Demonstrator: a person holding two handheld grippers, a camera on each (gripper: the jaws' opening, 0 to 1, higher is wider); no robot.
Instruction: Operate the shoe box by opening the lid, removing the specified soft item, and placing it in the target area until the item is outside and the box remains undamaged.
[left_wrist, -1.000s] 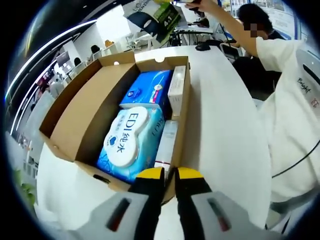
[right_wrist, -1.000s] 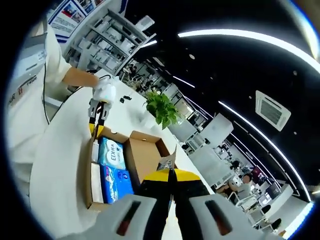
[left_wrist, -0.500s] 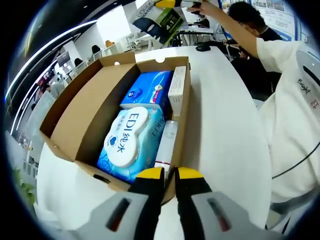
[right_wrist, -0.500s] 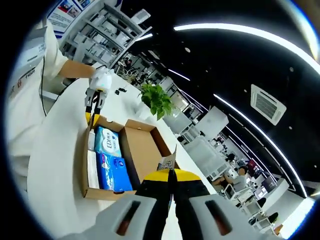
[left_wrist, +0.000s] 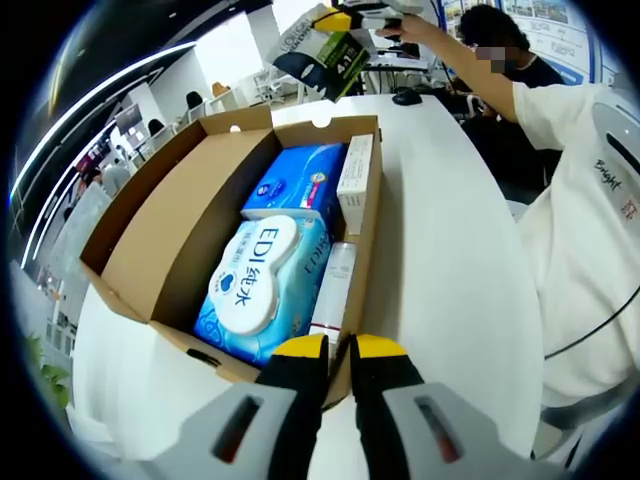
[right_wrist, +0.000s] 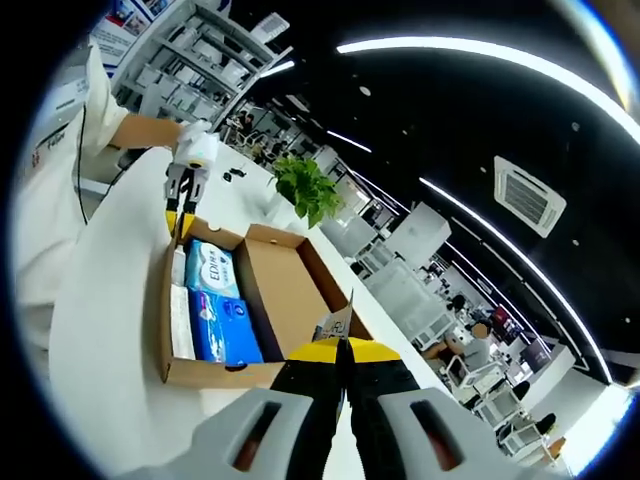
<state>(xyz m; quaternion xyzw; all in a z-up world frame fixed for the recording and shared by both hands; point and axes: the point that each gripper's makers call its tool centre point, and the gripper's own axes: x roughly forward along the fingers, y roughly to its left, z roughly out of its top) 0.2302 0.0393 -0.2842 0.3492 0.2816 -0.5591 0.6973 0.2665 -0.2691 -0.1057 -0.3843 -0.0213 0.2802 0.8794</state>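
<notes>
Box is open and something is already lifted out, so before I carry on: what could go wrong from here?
The right gripper pinches the dark pouch by one edge high above the box; it could slip and fall back in. The left gripper, shut at the near wall, might crease the cardboard if pushed. The wet wipes pack sits tight against its neighbours.

Right claw: your right claw (left_wrist: 362, 10) has risen a little over the last second, carrying the dark packet (left_wrist: 322, 50) higher above the far end of the box (left_wrist: 150, 270).
Packet: it now hangs slightly further from the box rim, nearer the top of the left gripper view.
Right gripper view: the box has slid lower and closer here; your camera moved, the box did not.
</notes>
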